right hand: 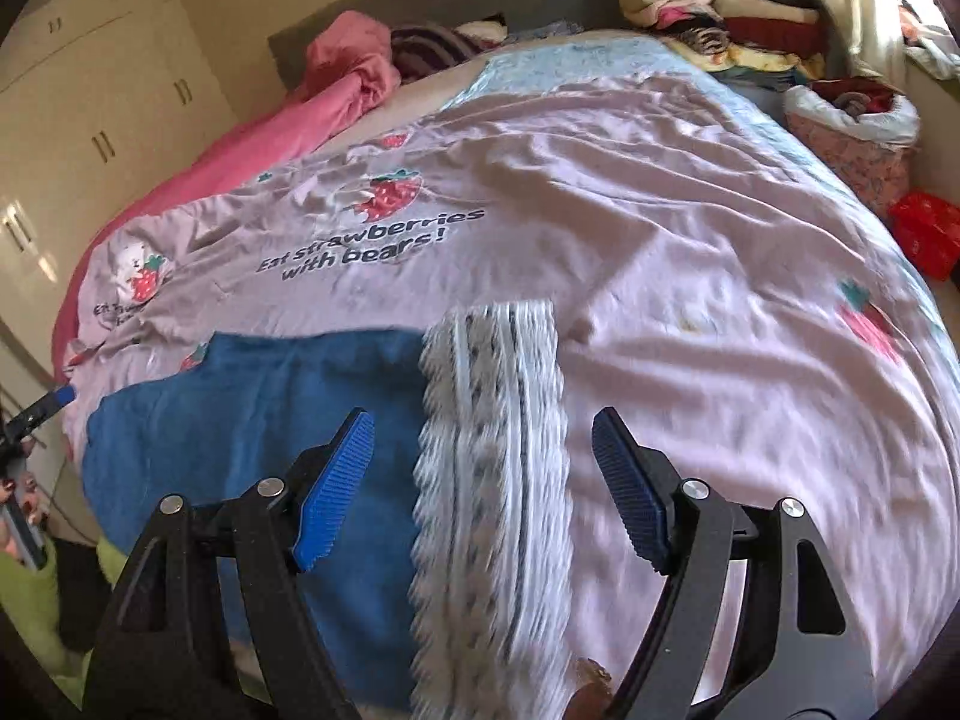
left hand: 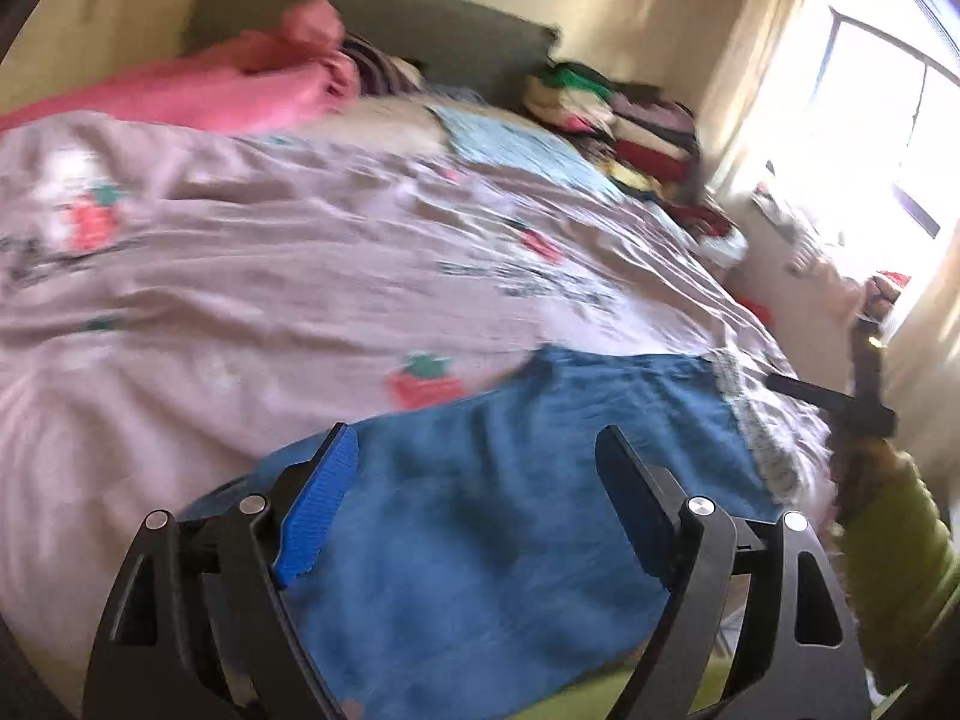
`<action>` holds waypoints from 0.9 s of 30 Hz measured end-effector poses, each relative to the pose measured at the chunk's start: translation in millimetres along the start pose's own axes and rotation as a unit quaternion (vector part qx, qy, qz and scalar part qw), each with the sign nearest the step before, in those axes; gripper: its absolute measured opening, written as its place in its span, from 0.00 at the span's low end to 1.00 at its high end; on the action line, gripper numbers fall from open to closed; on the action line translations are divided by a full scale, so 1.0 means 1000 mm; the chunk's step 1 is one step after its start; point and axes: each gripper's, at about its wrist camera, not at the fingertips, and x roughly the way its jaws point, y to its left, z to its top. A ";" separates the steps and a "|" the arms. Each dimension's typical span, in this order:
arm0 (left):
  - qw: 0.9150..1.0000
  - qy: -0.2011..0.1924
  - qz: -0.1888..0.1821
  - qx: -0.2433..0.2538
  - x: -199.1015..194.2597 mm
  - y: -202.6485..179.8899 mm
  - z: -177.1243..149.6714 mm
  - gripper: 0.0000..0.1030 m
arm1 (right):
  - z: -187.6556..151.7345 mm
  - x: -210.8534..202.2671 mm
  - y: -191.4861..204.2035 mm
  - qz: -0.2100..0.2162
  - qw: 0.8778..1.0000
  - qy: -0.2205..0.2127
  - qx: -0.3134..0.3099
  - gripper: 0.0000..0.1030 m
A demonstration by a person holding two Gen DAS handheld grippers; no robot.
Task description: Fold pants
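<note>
Blue pants [left hand: 498, 510] lie flat near the front edge of a bed with a pale pink strawberry-print cover [left hand: 300, 276]. They have a white lace waistband [right hand: 492, 456] at the right end. My left gripper [left hand: 480, 450] is open and empty, just above the blue cloth. My right gripper [right hand: 483, 438] is open and empty, its jaws standing on either side of the lace waistband from above. The blue cloth [right hand: 252, 426] shows in the right wrist view, left of the lace. The right gripper also shows in the left wrist view [left hand: 840, 402] at the bed's right edge.
A pink blanket [right hand: 336, 96] is bunched at the far left of the bed by the grey headboard [left hand: 420, 36]. Stacks of folded clothes [right hand: 738, 6] stand at the far right. A bag of clothes [right hand: 852, 126] and a red box [right hand: 927, 234] sit beside the bed. Wardrobes [right hand: 96, 120] line the left wall.
</note>
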 end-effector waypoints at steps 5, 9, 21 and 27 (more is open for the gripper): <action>0.998 0.055 -0.010 0.021 0.080 -0.019 0.024 0.78 | 0.017 0.043 -0.011 0.030 0.999 0.036 -0.007 0.48; 0.995 0.102 0.003 0.020 0.136 -0.017 0.026 0.78 | 0.010 0.062 -0.009 0.051 0.997 0.058 -0.020 0.35; 0.991 0.104 0.030 0.075 0.161 -0.057 0.030 0.11 | 0.047 0.038 0.010 0.027 0.994 0.009 -0.104 0.11; 0.992 0.091 0.052 0.071 0.177 -0.048 0.019 0.20 | 0.041 0.093 -0.008 0.010 0.995 0.061 -0.081 0.20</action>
